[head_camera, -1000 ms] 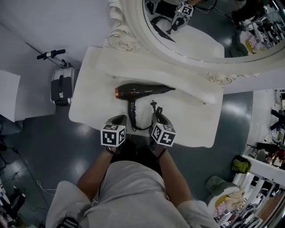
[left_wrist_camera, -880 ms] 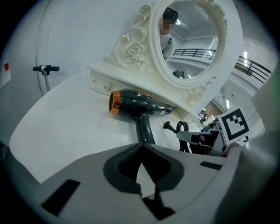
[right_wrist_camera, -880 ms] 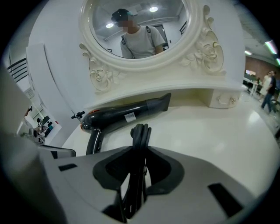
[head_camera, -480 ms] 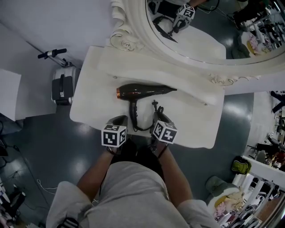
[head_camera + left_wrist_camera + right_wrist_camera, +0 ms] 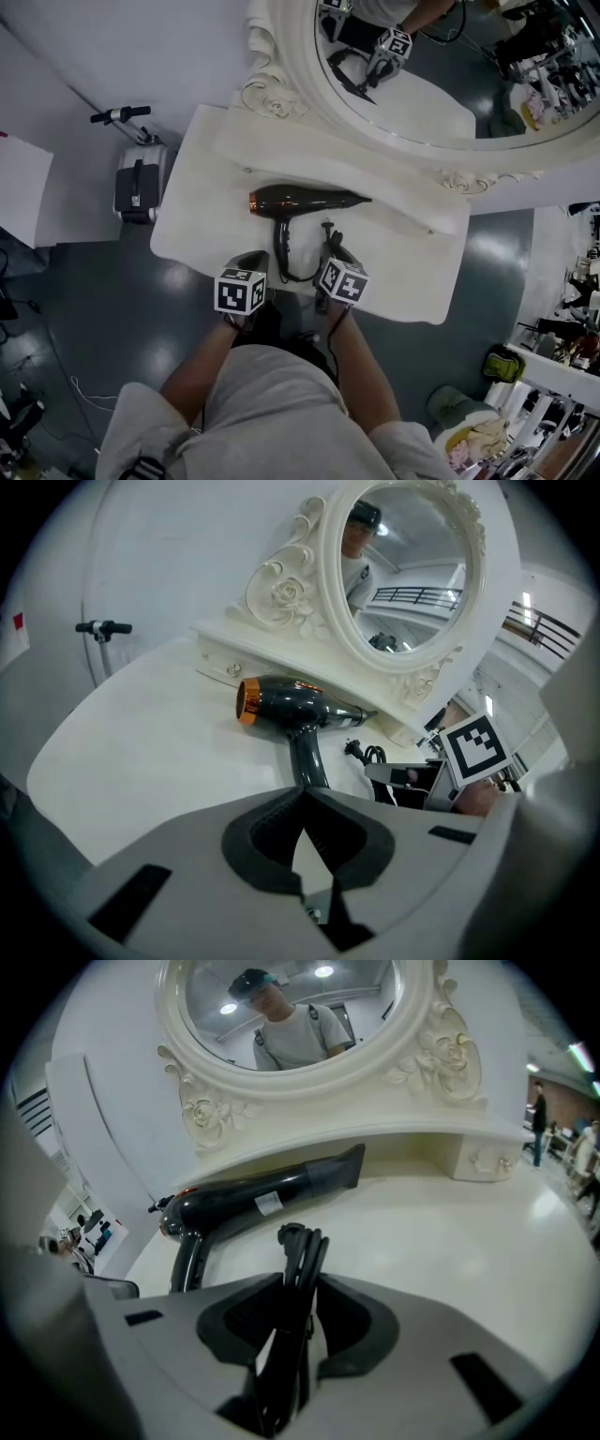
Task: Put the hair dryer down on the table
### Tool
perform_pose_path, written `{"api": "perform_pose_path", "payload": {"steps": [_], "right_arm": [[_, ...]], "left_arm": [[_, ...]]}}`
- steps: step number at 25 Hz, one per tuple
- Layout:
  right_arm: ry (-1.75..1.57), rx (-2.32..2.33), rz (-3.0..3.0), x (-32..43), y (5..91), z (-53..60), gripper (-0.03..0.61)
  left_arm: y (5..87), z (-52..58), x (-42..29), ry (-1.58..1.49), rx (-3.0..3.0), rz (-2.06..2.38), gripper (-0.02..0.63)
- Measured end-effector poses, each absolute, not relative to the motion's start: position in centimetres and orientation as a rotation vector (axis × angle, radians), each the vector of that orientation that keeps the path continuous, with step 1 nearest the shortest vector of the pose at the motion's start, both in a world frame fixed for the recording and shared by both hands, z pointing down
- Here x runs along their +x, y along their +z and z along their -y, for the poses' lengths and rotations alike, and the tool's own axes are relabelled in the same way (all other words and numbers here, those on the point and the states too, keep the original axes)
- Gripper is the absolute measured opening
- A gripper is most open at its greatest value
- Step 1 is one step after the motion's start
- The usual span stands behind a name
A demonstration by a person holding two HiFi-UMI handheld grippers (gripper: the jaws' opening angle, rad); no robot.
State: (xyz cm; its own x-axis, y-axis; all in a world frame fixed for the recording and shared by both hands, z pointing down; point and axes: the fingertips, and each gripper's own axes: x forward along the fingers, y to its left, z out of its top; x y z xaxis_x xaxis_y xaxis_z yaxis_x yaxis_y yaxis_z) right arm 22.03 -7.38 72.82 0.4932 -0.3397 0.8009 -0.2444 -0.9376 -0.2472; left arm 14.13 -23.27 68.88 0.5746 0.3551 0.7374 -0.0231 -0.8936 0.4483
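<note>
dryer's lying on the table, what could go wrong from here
1. The cord bundle sits between the jaws of the right gripper, which have just been opening. Pulling back too soon could snag it and drag the hair dryer.
2. The handle and that bundle lie near the table's front edge, so a tug might pull them off.

It looked like a staged dressing corner in a big hall: white vanity table [image 5: 211, 202] under an ornate oval mirror [image 5: 422, 94], with glossy grey floor [image 5: 94, 300] around the table.

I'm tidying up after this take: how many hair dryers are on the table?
1. The hair dryer lies on its side on the white table before the mirror, its cord beside the handle. The mirror shows only its reflection. None looks hidden.
</note>
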Motion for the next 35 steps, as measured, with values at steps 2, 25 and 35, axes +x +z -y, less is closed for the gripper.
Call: {"api": "perform_pose_path", "payload": {"steps": [2, 25, 35], "right_arm": [[-1.436, -2.636, -0.532, 22.1, 72.7, 7.3, 0.125], [-1.062, -2.801, -0.707, 17.1, 64.6, 1.6, 0.145], [-0.842, -2.786, -0.815, 10.8, 59.0, -1.1, 0.015]], "left_arm": [[68.5, 23.1, 14.1, 1.239, 2.398, -0.246, 0.008], [62.4, 13.8, 11.4, 1.026, 2.531, -0.254, 0.008], [60.0, 8.2, 8.3, 0.879, 2.645, -0.28, 0.008]]}}
